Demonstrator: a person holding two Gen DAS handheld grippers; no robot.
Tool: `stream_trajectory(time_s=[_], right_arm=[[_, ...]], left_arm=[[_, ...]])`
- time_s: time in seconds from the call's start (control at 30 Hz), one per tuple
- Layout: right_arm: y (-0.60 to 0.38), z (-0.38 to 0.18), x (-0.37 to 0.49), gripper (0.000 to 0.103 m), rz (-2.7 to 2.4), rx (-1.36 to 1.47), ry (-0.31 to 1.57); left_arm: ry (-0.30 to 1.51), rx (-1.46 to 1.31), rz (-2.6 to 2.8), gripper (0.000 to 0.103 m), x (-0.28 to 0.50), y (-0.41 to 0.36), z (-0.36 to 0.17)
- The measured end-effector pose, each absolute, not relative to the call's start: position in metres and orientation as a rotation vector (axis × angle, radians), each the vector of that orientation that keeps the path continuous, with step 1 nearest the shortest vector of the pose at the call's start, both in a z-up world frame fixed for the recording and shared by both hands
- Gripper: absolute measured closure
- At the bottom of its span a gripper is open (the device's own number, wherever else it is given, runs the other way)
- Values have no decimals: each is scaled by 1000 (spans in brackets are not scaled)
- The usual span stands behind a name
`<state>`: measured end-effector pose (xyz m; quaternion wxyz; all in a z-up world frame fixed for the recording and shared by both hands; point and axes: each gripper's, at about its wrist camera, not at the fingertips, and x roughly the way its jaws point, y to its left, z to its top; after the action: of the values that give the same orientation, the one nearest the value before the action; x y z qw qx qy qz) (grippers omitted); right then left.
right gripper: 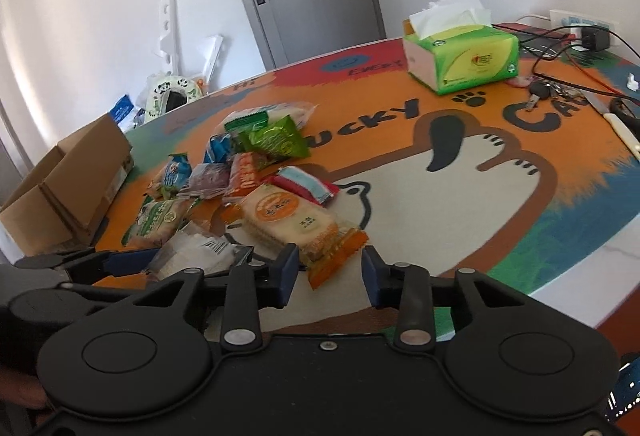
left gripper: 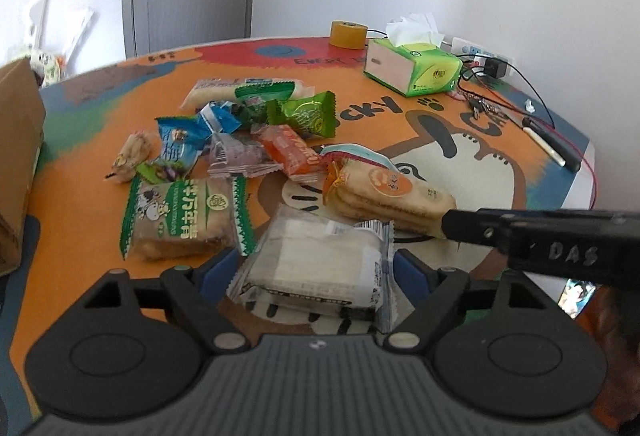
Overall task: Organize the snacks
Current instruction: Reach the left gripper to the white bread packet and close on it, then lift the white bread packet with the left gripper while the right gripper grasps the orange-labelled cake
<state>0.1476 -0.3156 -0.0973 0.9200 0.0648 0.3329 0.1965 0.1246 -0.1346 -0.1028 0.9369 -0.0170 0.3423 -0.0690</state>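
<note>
A pile of wrapped snacks (left gripper: 240, 139) lies on the orange cartoon table mat (left gripper: 80, 220). My left gripper (left gripper: 316, 272) is open, its blue pads on either side of a clear-wrapped white snack (left gripper: 320, 260) that rests on the mat. The same snack (right gripper: 196, 252) shows between the left fingers (right gripper: 120, 260) in the right wrist view. A rice cracker packet (right gripper: 288, 224) with orange ends lies beside it. My right gripper (right gripper: 330, 270) stands open around that packet's near orange end, pads close but not clearly pressing. One right finger (left gripper: 480, 228) shows at the cracker packet (left gripper: 384, 195).
An open cardboard box (right gripper: 68, 191) stands at the mat's left edge. A green tissue box (left gripper: 416, 65), a tape roll (left gripper: 347, 33), keys (right gripper: 540, 89), cables and a knife (left gripper: 548, 143) lie at the far right. The table edge (right gripper: 600, 276) runs near on the right.
</note>
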Motion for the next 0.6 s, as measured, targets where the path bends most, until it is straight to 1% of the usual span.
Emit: stream_trajectory(time_s=[0.07, 0.1, 0.13, 0.17, 0.23, 0.33, 0.37, 0.6], right_arm=[[-317, -97, 147, 53, 403, 133, 674], [-317, -97, 147, 52, 403, 124, 670], [-315, -97, 146, 49, 406, 117, 667], [-314, -97, 146, 47, 410, 111, 664], [-311, -95, 147, 43, 421, 107, 655], [-308, -93, 151, 29, 427, 95, 631], [-306, -92, 153, 27, 428, 89, 622], [-295, -91, 167, 26, 459, 55, 605]], left_arm=[[687, -11, -129, 28, 122, -136, -104], [682, -16, -127, 32, 121, -135, -103], [677, -28, -126, 39, 120, -133, -102], [675, -35, -130, 43, 120, -131, -100], [681, -54, -134, 45, 119, -127, -96], [672, -71, -130, 50, 116, -120, -90], [669, -78, -126, 50, 115, -118, -87], [649, -109, -110, 51, 109, -105, -77]])
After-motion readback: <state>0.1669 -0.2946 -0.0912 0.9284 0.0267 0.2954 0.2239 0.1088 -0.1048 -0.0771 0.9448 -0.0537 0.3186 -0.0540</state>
